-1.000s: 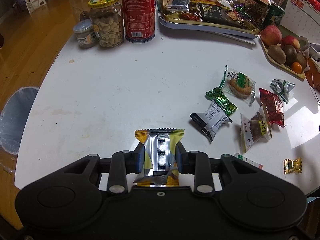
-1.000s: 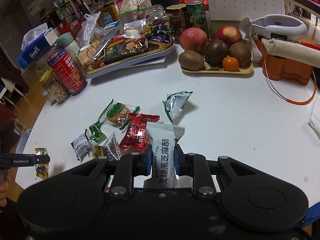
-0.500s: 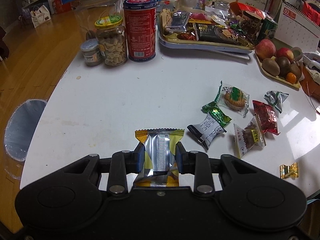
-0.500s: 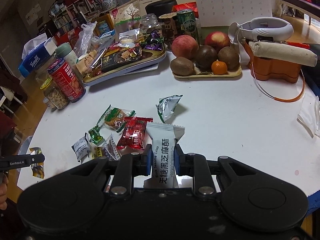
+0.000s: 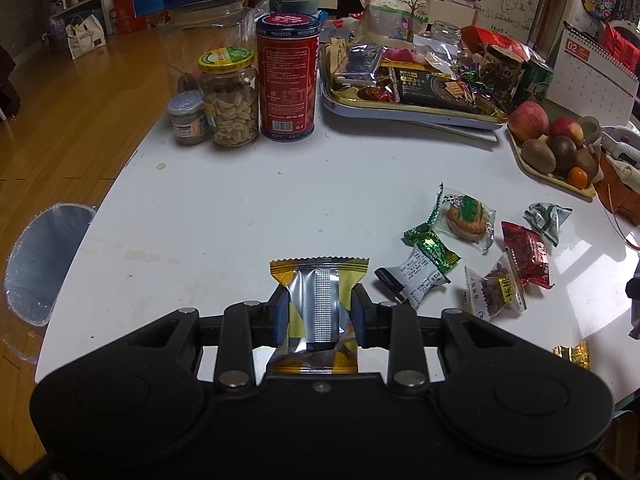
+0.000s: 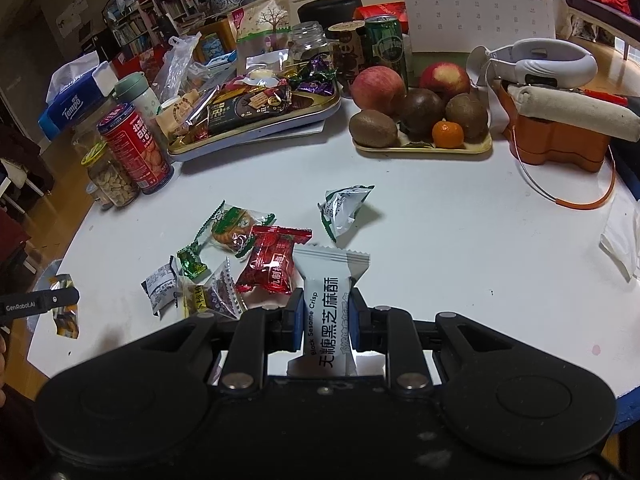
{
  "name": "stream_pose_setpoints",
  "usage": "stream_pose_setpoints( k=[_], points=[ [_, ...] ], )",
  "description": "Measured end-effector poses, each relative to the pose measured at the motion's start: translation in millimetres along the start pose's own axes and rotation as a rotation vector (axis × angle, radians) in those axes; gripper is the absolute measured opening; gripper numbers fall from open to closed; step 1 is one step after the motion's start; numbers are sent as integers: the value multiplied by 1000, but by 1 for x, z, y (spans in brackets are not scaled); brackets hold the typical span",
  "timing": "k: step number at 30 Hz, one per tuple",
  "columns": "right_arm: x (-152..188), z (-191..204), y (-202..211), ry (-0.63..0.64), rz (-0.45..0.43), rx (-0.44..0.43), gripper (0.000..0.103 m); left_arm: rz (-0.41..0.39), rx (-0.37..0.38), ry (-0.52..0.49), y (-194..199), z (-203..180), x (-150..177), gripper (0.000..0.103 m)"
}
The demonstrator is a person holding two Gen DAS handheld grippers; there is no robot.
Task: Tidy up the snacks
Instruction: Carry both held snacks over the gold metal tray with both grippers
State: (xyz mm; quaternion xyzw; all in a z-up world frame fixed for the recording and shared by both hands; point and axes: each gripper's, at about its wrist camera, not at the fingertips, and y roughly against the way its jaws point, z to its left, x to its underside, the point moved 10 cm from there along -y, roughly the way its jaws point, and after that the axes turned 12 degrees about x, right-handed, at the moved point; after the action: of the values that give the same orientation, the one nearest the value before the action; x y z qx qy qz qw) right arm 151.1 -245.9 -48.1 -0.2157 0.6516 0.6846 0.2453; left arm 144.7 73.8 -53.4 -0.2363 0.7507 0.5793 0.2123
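Left wrist view: your left gripper is clamping a yellow-and-silver packet above the table; about 6 loose snacks are waiting, the tray far off. Right wrist view: your right gripper is squeezing a white packet reading "Black Sesame Crisp"; a "Tempo" box is sitting behind.

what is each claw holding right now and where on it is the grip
Left claw pinches the yellow-and-silver snack packet across its middle. Right claw pinches the white black sesame crisp packet across its middle.
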Motion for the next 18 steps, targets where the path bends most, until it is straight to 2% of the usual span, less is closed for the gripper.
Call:
stream_pose_setpoints(
  k=[10, 18],
  points=[
    [2, 10, 28, -6, -24, -45, 23, -36, 58, -61, 21, -47, -5, 39],
    [23, 34, 82, -10, -28, -146, 24, 23, 142, -91, 48, -92, 20, 39]
  ],
)
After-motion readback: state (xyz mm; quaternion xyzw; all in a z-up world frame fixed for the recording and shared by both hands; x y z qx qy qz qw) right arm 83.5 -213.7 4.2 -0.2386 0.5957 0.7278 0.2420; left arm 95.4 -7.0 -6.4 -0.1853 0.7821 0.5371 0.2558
